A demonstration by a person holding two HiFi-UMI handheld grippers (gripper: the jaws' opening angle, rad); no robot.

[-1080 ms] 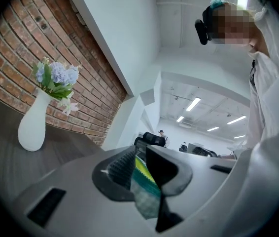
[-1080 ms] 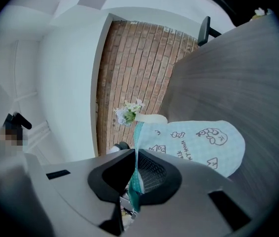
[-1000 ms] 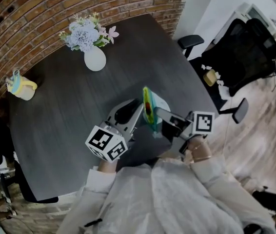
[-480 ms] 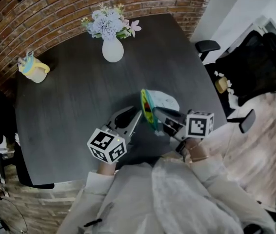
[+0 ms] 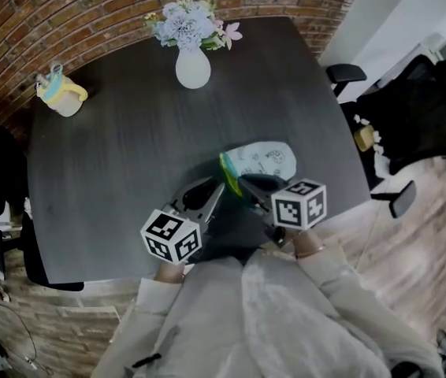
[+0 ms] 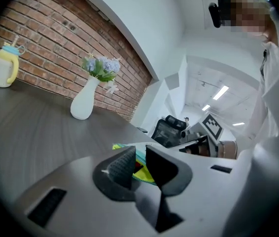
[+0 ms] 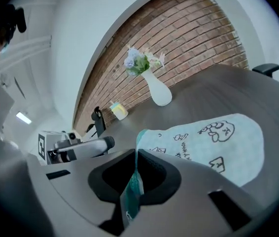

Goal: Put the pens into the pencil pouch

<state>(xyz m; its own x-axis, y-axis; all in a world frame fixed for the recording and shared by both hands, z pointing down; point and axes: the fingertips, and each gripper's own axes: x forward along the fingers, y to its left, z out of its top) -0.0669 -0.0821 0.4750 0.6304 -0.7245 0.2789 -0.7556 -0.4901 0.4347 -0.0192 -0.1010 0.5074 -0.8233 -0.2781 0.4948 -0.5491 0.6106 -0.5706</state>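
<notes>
Pouch [image 5: 264, 159] had come down since the earlier frames: it had stood on edge between the grippers, and now lay flat on the table [image 5: 120, 156], printed side up, just ahead of us. Both grippers had sunk with it. Right gripper [image 5: 243, 184] was clamped on the teal rim at the mouth, fabric pinched thin between its pads. Left gripper [image 5: 220, 189] had its jaws narrowly apart with the mouth's other, colourful lip filling the gap; we judged that a grip too. No loose pens showed on the table. Yellow, red and green at the mouth could have been pens inside or lining, and we could not tell which. We took the step to be setting the pouch down with its mouth held. The next move, as we judged, called for keeping one lip pinned so the mouth stayed wide while the other gripper let go. Long axis ran level across the head view, mouth at the grippers, rounded closed end pointing right toward the table edge by the chair [image 5: 412, 109].
</notes>
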